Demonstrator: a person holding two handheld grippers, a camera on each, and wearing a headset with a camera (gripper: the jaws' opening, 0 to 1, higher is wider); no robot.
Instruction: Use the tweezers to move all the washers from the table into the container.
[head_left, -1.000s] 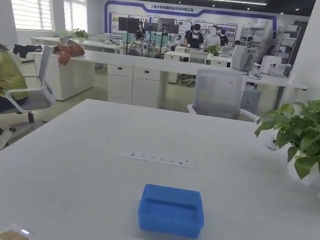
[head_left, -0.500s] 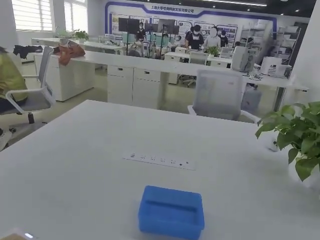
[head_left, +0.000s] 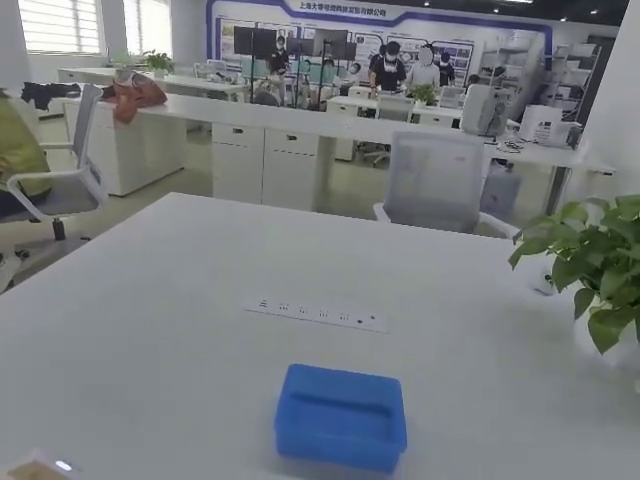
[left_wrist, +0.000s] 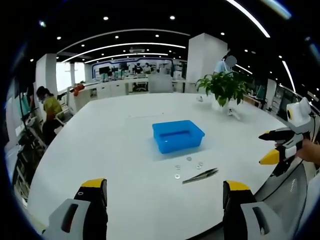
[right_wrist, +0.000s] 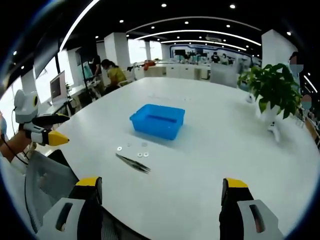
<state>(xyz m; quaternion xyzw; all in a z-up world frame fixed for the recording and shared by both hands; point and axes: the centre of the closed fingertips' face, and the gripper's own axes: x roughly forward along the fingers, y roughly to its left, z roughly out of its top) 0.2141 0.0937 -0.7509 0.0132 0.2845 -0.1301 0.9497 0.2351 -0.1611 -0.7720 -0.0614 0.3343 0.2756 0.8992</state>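
A blue plastic container (head_left: 341, 416) stands on the white table (head_left: 150, 330). It also appears in the left gripper view (left_wrist: 178, 135) and the right gripper view (right_wrist: 157, 120). Several small metal washers (left_wrist: 189, 163) (right_wrist: 132, 149) lie loose on the table just in front of it. Metal tweezers (left_wrist: 200, 175) (right_wrist: 133, 163) lie flat beside the washers. My left gripper (left_wrist: 164, 186) hovers before the table edge, open and holding nothing, and is seen again from the other side (right_wrist: 61, 128). My right gripper (right_wrist: 161, 183) is likewise open and holding nothing, and appears as well in the left gripper view (left_wrist: 267, 146).
A potted plant (head_left: 590, 260) stands at the table's right side. A flush power strip (head_left: 316, 313) sits in the table behind the container. An office chair (head_left: 436, 185) stands at the far edge, with desks and people beyond.
The head view has tilted slightly; the container sits a bit higher in the frame. Nothing on the table has moved.
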